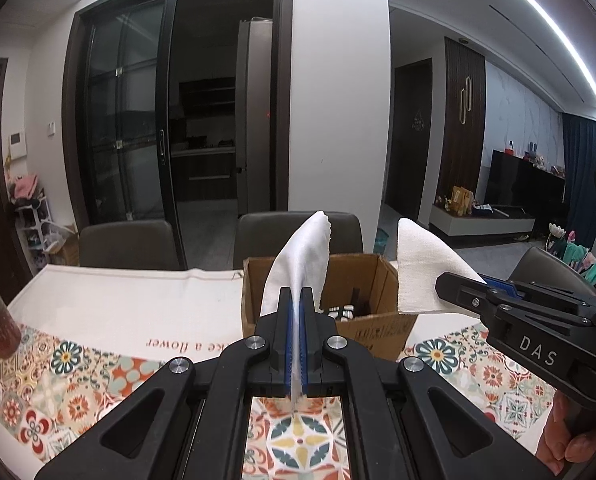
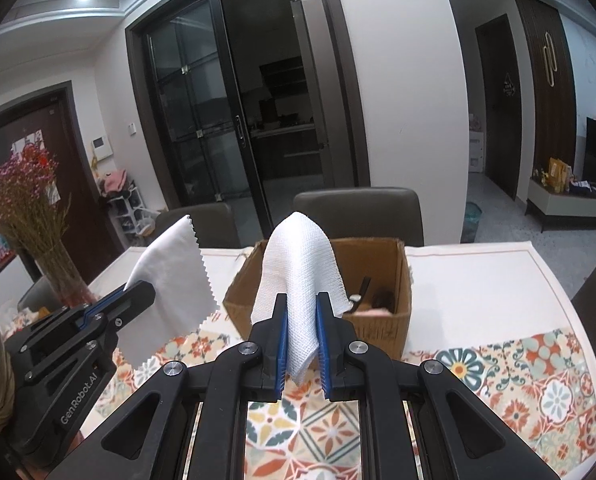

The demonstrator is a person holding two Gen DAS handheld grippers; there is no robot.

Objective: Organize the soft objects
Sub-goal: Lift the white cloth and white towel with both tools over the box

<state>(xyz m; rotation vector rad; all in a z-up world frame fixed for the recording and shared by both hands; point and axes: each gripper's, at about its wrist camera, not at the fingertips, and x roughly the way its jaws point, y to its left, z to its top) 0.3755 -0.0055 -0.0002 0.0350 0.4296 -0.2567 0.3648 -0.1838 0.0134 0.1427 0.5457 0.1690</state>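
Two cloths were held up over the tabletop point(image 1: 109, 300), one in each gripper. The tabletop carried a cream runner and a band of patterned tile print, with grey chairs point(image 2: 358, 212) behind it. An open cardboard box point(image 2: 402, 280) stood on the runner, just beyond both sets of fingers, with a few small dark things inside that were too dim to name. A vase point(image 2: 63, 276) of dried flowers stood at the tabletop's left edge.

The left gripper point(image 1: 296, 300) had its fingers pressed nearly together on a smooth white cloth point(image 1: 302, 256). That cloth ran as a thin sheet down the narrow gap between the blue pads and rose above the fingertips in a soft peak that folded over to the right. In the right wrist view its zigzag-cut edge hung down below the fingers, clear of the tabletop.

The right gripper point(image 2: 301, 300) held a white gauze point(image 2: 298, 272) of open weave. Its fingers stood a little further apart, with the bunched gauze filling the gap between them. The gauze draped over both fingertips like a hood, and a corner hung down between the pads. In the left wrist view the gauze stuck out flat from the right fingertips, in front of the box's right side.

The two cloths were near each other but apart.
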